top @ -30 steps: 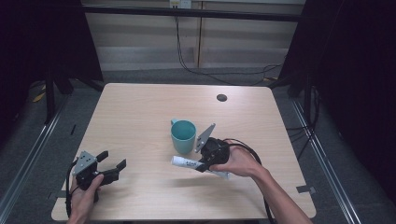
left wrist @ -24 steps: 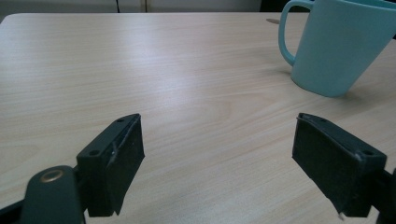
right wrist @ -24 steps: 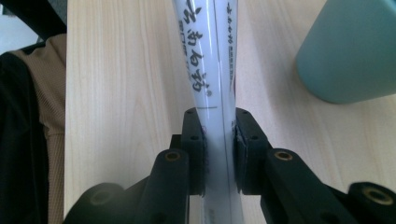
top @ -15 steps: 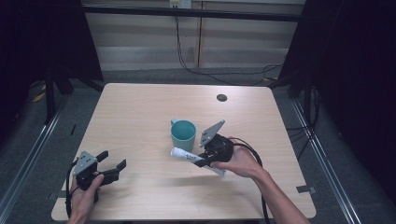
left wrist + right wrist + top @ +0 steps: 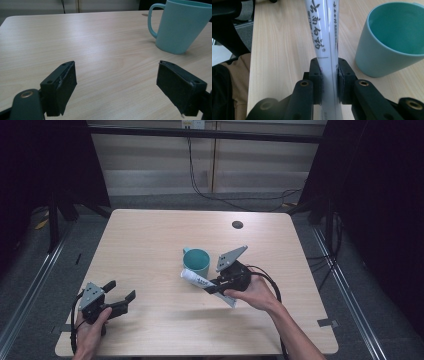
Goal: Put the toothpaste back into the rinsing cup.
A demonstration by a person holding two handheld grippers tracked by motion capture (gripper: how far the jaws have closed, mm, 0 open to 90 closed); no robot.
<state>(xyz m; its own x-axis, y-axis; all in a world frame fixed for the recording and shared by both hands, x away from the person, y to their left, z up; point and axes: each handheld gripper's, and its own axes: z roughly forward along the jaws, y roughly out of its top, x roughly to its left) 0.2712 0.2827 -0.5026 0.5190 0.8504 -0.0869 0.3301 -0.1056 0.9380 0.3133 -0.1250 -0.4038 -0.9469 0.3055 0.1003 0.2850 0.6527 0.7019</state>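
Note:
A teal mug (image 5: 196,261) stands upright near the table's middle; it is also in the left gripper view (image 5: 178,26) and the right gripper view (image 5: 394,37). My right gripper (image 5: 212,285) is shut on a white tube with black lettering (image 5: 196,279), held just off the table in front of the mug; in the right gripper view the tube (image 5: 325,40) runs up between the pads (image 5: 316,82). My left gripper (image 5: 120,296) rests at the table's front left, open, with nothing between its jaws (image 5: 116,87).
The wooden table (image 5: 150,235) has a small dark round hole (image 5: 237,224) near its far edge. A cable trails from the right gripper over the table's right side. Dark frames and floor surround the table.
My right gripper has lifted the tube and carried it a little left and toward the mug, tilting it. The left gripper has stayed where it was.

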